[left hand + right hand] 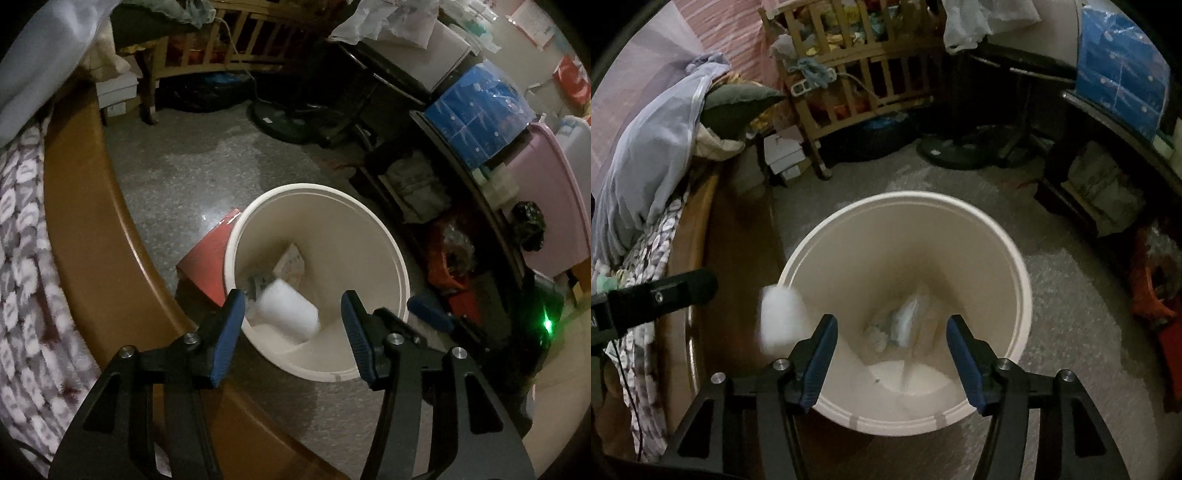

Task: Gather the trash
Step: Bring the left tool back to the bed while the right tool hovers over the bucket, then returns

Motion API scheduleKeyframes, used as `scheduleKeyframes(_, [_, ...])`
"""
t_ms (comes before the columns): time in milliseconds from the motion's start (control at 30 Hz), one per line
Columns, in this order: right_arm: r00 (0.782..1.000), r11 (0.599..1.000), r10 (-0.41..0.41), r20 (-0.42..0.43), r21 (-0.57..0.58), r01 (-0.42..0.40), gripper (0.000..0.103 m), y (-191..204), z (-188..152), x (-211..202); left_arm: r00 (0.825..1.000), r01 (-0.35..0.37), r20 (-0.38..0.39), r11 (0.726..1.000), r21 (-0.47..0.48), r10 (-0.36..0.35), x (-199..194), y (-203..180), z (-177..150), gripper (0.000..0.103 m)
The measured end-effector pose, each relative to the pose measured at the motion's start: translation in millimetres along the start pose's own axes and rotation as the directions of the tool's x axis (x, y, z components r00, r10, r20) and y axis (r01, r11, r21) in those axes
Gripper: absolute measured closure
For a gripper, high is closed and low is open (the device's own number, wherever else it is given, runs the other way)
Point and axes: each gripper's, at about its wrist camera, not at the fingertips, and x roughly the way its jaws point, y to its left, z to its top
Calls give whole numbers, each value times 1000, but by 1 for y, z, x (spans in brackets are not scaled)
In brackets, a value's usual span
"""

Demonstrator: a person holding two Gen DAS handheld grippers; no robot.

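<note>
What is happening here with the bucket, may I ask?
A person is collecting trash with two handheld grippers. Both the left gripper and the right gripper are open above a cream bucket on the floor. A white wad is blurred in the air by the bucket's mouth. Other scraps already lie inside.

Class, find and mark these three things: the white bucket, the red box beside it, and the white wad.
white bucket [1027,280], right wrist view, on its right rim.
red box [207,258], left wrist view, on its top face.
white wad [781,319], right wrist view, on its middle.
</note>
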Motion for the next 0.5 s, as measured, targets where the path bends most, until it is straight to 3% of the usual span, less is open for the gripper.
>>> scheduleKeyframes(133, [1000,1000,5,6,-29,-5,44,10,-3,-5,1000,-11,14,1000,-12,11,-13,7,-5,50])
scheduleKeyframes(300, [1000,999,25,9,-48,-25,44,25,-2,-8,991,-121,56,993,14,120,-37,19,-18,50])
scheduleKeyframes(500, [998,994,53,16,-100,-51,41,58,-4,-13,970,-222,96,975,-25,224,-67,47,-40,50])
